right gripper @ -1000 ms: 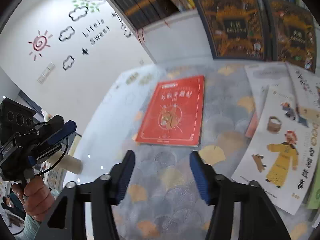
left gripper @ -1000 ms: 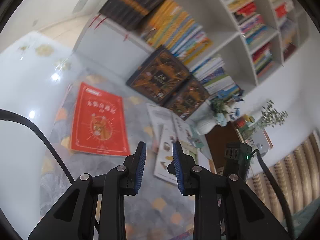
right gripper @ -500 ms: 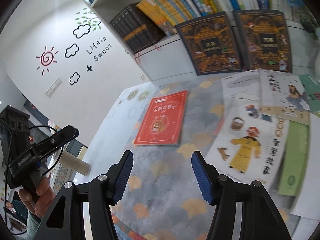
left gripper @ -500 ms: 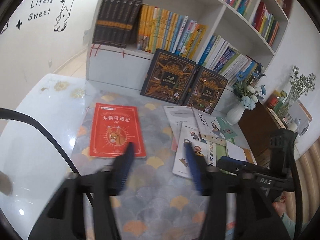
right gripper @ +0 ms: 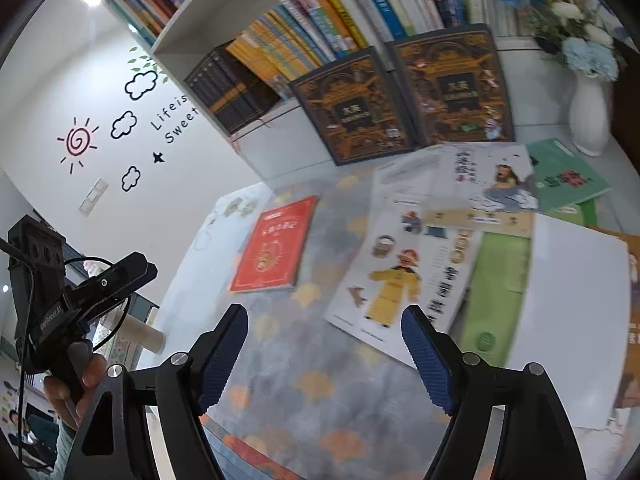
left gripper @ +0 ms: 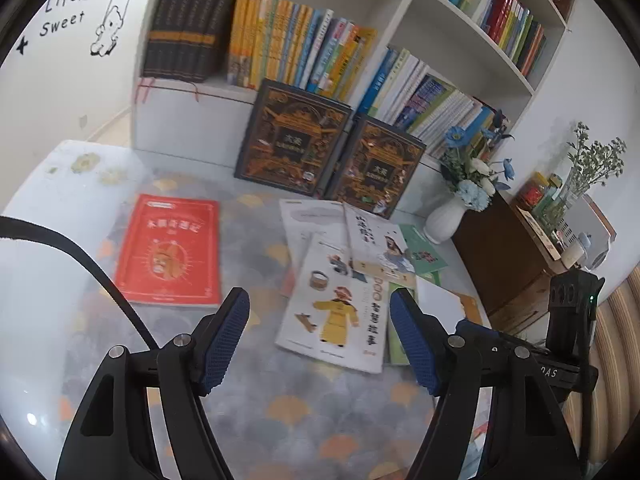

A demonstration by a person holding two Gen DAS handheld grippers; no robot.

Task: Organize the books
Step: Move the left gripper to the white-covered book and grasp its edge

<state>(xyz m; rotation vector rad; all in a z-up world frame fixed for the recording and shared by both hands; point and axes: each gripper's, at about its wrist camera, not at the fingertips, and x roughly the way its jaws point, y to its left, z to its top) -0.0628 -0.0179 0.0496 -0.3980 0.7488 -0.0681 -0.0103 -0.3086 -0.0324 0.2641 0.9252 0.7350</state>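
A red book (left gripper: 170, 248) (right gripper: 276, 246) lies flat on the left of the patterned tablecloth (left gripper: 280, 404). To its right lies a loose pile: a white picture book with a yellow-robed figure (left gripper: 340, 304) (right gripper: 404, 276), a white book showing a bearded man (left gripper: 376, 240) and green books (left gripper: 424, 254). My left gripper (left gripper: 318, 300) hovers above the cloth between the red book and the pile, jaws opening, nothing between them. My right gripper (right gripper: 324, 316) hovers likewise, jaws opening and empty.
Two dark ornate books (left gripper: 294, 140) (left gripper: 378, 164) lean against the full white bookshelf (left gripper: 404, 12) behind the table. A white vase of blue flowers (left gripper: 444, 224) stands at the back right. A person's hand (right gripper: 68, 384) holds the left gripper at the right wrist view's left edge.
Both grippers have drawn back from the table and risen, so more of the shelf shows. The left view has rolled level. Both pairs of jaws stand wider apart.
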